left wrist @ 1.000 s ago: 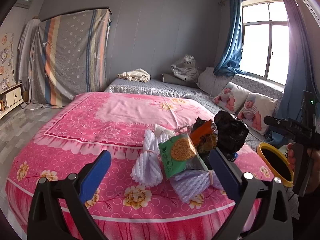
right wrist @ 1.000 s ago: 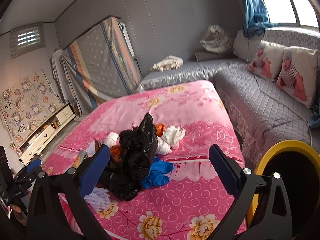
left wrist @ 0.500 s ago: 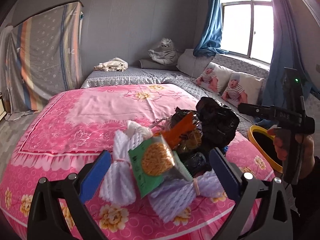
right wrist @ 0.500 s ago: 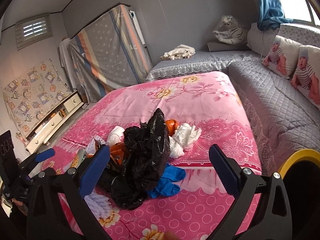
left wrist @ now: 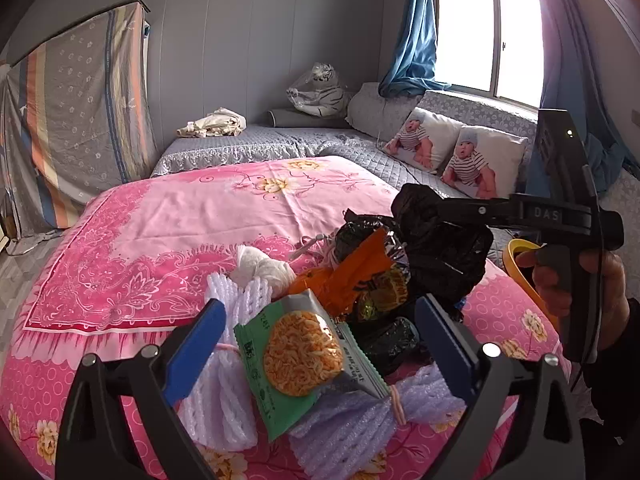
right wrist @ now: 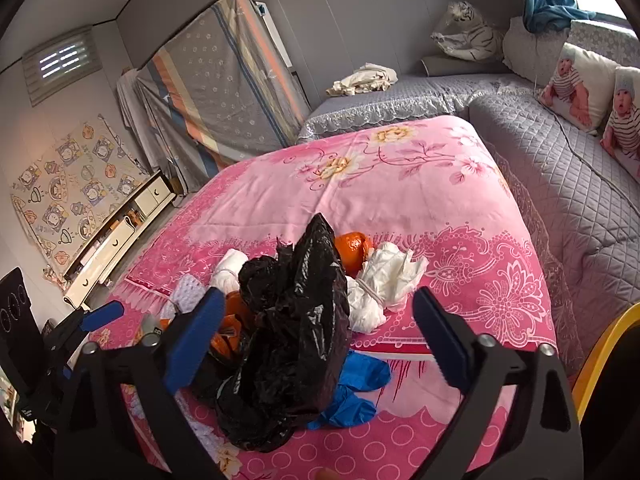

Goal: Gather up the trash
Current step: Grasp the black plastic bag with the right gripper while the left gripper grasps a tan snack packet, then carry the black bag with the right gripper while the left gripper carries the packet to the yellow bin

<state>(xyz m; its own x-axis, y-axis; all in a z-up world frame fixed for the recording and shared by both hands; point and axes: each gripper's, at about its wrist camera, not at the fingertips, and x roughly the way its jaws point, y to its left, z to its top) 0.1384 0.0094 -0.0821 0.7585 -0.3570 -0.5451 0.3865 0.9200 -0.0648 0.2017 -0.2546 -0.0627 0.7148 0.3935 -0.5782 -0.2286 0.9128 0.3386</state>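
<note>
A trash pile lies on the pink bedspread. In the left wrist view my left gripper hangs over its near side. The jaws are closing around a green noodle packet and purple foam nets, and the pads do not touch them. An orange wrapper and a white wad lie behind. My right gripper is closing around a crumpled black bag without pressing on it. Beside the bag lie a blue glove, white tissue and an orange peel.
A yellow-rimmed bin stands off the bed's near right corner, also visible as the bin behind the person's hand. A grey quilted bench with pillows runs along the right. A low cabinet stands at the left.
Both grippers have come closer to the trash pile, which now fills the space between their fingers. Both pairs of jaws have narrowed slightly. The right gripper now reaches over the black bag.
</note>
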